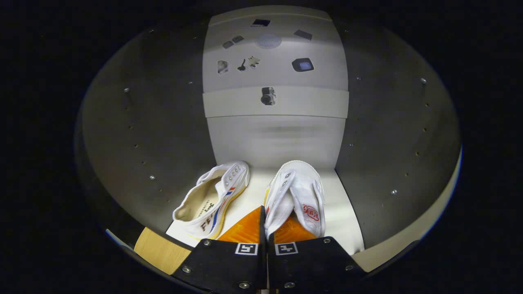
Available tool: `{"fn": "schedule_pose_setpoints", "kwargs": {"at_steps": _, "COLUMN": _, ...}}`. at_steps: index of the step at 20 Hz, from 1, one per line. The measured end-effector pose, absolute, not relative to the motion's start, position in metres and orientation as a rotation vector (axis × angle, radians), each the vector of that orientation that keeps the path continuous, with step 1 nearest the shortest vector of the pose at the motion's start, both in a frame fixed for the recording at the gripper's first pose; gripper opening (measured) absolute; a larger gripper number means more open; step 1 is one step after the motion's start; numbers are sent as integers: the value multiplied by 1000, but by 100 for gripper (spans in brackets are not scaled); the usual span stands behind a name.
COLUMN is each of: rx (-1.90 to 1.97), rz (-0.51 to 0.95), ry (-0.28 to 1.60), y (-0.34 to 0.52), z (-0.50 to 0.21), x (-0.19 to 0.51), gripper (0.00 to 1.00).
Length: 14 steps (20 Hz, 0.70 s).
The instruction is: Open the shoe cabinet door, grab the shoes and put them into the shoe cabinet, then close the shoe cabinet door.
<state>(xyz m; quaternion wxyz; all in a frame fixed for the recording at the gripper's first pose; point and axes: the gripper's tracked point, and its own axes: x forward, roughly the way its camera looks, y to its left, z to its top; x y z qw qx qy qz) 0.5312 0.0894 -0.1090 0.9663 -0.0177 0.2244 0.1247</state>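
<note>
I'm clenching the gripper [266,232] on the right shoe's [296,196] red-stamped tongue inside the cabinet [135,134]; the left shoe [212,202], lettering partly readable, is lying just beside it.

The tool-mounted fisheye looks forward along its fingers, close into the shoe cabinet [143,134] interior.

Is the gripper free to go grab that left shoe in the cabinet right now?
Probably not yet. The gripper is shut on the right shoe, pinching its side wall, so it must release first. After that the way looks open: the left shoe lies just ahead, slightly left, nothing between.
</note>
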Motion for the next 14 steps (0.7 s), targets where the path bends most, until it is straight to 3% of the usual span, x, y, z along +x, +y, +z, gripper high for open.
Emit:
{"fn": "schedule_pose_setpoints", "kwargs": {"at_steps": 8, "rx": -75, "rz": 241, "ry": 562, "y": 88, "z": -142, "x": 575, "gripper": 1}}
{"fn": "schedule_pose_setpoints", "kwargs": {"at_steps": 14, "rx": -67, "rz": 203, "ry": 567, "y": 91, "z": -145, "x": 571, "gripper": 8}}
